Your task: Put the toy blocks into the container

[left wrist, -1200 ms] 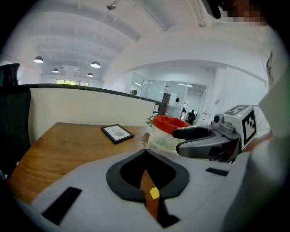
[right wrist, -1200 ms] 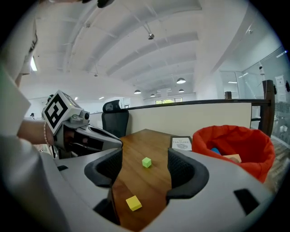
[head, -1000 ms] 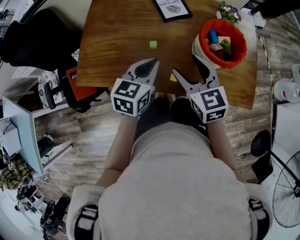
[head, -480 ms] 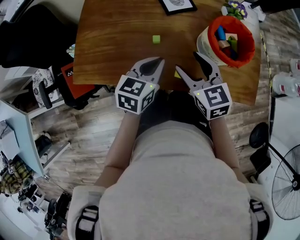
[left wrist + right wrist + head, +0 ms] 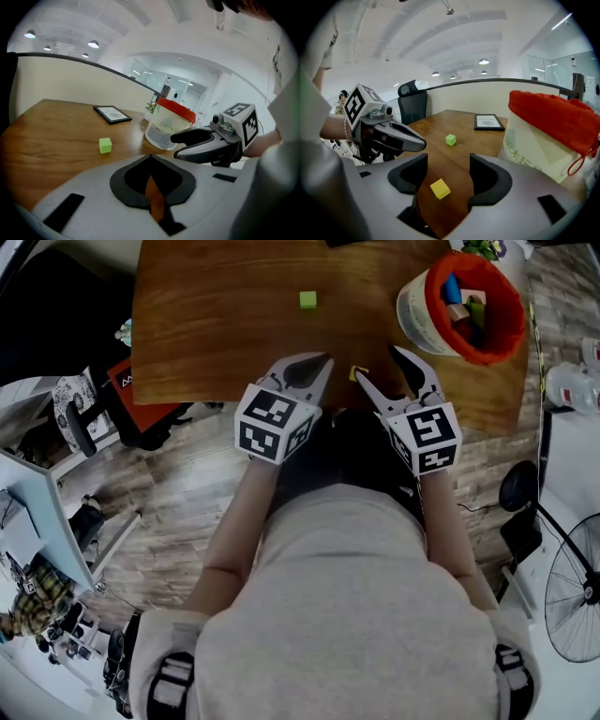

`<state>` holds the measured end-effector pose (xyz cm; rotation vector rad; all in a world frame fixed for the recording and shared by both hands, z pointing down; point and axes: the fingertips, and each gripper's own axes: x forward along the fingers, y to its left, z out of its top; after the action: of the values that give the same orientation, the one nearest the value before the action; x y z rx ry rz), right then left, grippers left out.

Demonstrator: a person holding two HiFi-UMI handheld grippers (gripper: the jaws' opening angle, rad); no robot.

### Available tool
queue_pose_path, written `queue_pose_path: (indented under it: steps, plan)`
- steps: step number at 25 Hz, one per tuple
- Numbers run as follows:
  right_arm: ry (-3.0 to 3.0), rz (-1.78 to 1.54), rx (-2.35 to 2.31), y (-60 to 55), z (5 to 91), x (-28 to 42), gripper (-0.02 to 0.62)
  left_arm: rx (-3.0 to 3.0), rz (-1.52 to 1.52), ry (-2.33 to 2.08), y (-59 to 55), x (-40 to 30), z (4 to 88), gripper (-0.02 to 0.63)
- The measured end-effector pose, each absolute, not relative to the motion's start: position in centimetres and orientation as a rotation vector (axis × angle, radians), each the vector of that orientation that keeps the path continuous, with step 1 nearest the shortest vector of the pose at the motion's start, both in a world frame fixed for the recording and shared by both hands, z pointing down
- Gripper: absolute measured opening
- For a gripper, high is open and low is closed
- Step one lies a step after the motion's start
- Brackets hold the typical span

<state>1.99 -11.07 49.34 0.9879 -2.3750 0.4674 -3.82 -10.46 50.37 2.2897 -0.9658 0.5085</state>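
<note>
Two toy blocks are lying loose on the wooden table [image 5: 216,334] in the head view: a green block [image 5: 307,300] out in the middle and a yellow block [image 5: 357,374] close to the near edge. Compared with a second ago, the right gripper [image 5: 377,367] is reaching farther over that edge. The yellow block, which was beside its left jaw, is now sitting just inside the spread jaws. The left gripper [image 5: 314,367] is hovering alongside with its jaws together, holding nothing. The red-lined container [image 5: 433,296], already holding several blocks, is standing near the table's right edge.

In the left gripper view, the left gripper [image 5: 150,159] is showing only a sliver of wood through its meeting jaws. The green block [image 5: 105,145] is lying well ahead with bare wood all around it, and the container [image 5: 164,129] is standing beyond the right gripper [image 5: 177,145].

In the right gripper view, the right gripper [image 5: 447,168] is framing the yellow block [image 5: 440,188] between its parted jaws, apparently without touching it. The green block [image 5: 450,139] is waiting farther on, with a picture frame [image 5: 489,122] behind it and the container [image 5: 534,140] just to the right. This looks like the approach to a pick, and closing the jaws should take the yellow block. The near edge is leaving little margin behind the block, while the way up and right to the container is looking open.
</note>
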Motion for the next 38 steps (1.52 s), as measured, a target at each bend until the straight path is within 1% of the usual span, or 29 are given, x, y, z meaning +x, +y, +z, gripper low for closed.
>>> queue_pose_path:
  steps: [7, 15, 21, 29, 38]
  plan:
    - [-2.306, 0.585, 0.97, -9.3, 53.0, 2.5, 0.279, 2.266, 0.556, -0.893, -9.8, -3.0, 52.8, 0.014]
    - [-2.268, 0.621, 0.892, -7.7, 56.3, 2.0, 0.261, 2.23, 0.59, -0.858, -9.2, -2.5, 55.2, 0.014]
    - [-2.27, 0.568, 0.839, -7.6, 57.1, 1.2, 0.249, 2.197, 0.603, -0.866, -8.9, -2.4, 56.4, 0.014]
    - [-2.273, 0.552, 0.804, -7.6, 58.2, 0.9, 0.195, 2.199, 0.611, -0.859, -8.5, -2.2, 56.6, 0.014]
    - [-2.288, 0.512, 0.848, -7.9, 56.5, 0.9, 0.19, 2.248, 0.613, -0.853, -8.6, -2.3, 55.6, 0.014]
